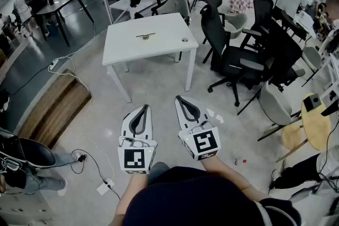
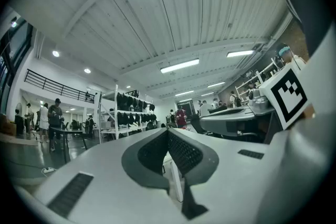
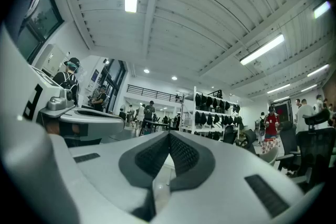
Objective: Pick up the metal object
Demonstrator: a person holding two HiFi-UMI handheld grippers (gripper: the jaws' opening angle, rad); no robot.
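Metal object (image 1: 145,36) lies flat mid-way across the white table (image 1: 168,48), long axis running side to side as the person faces it. Left gripper (image 1: 144,108) and right gripper (image 1: 180,99), both pinched together on nothing, are well short of the table.

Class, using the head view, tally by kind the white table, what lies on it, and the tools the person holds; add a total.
White table: 1
Metal object: 1
Small round thing: 1
Grippers: 2 (left gripper, right gripper)
Total: 5
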